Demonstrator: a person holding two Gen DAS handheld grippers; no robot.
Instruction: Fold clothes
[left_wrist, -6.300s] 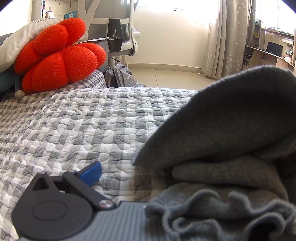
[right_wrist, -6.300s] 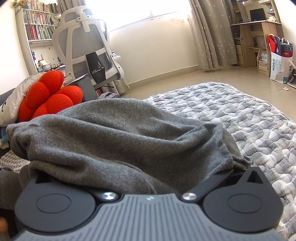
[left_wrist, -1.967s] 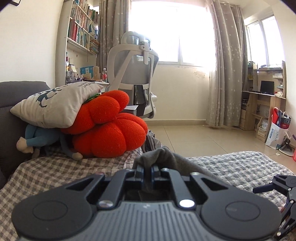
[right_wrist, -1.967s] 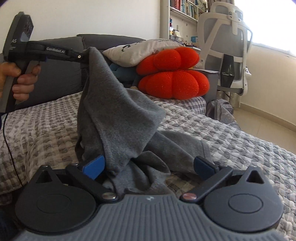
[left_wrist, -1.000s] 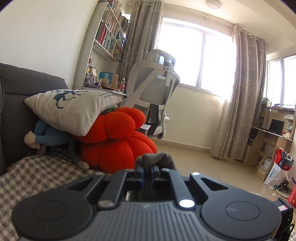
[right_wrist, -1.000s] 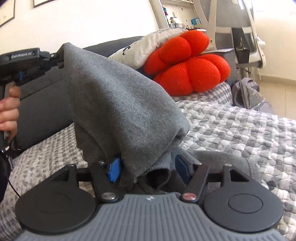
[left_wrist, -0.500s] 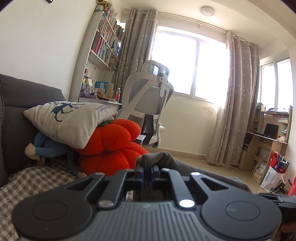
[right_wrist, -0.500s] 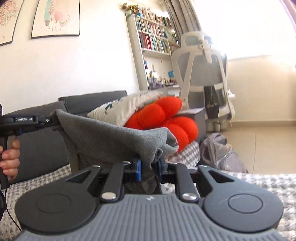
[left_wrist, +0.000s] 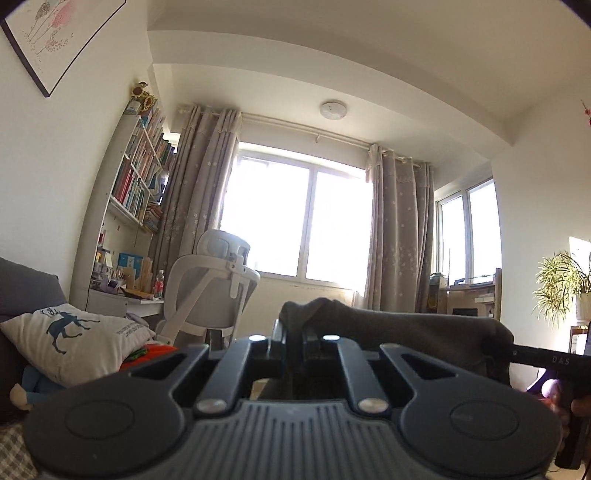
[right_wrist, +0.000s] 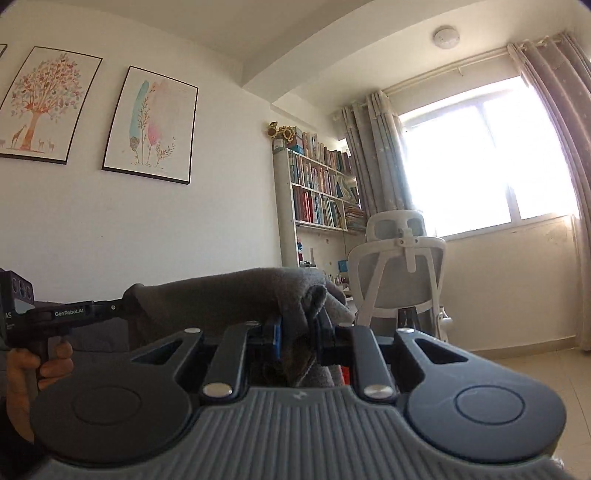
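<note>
While both grippers point about level at raised height, the garment (left_wrist: 424, 332) spans the gap between them as one taut grey band, judged to be a stretch that flattens it ahead of a fold. One garment is in view, off the bed and carried wholly by the two grips. The left gripper (left_wrist: 293, 339) is clamped on one bunched end, its jaws nearly together. The right gripper (right_wrist: 299, 332) pinches the opposite end, cloth wedged between its blue pads (right_wrist: 276, 338); its jaws have just been closing on that cloth. Two grippers, two hands: one hand (right_wrist: 33, 369) is visible on the left handle.

Count of background items:
- chair (right_wrist: 402, 266): one
- pillow (left_wrist: 74, 336): one
- pictures (right_wrist: 151, 125): two
</note>
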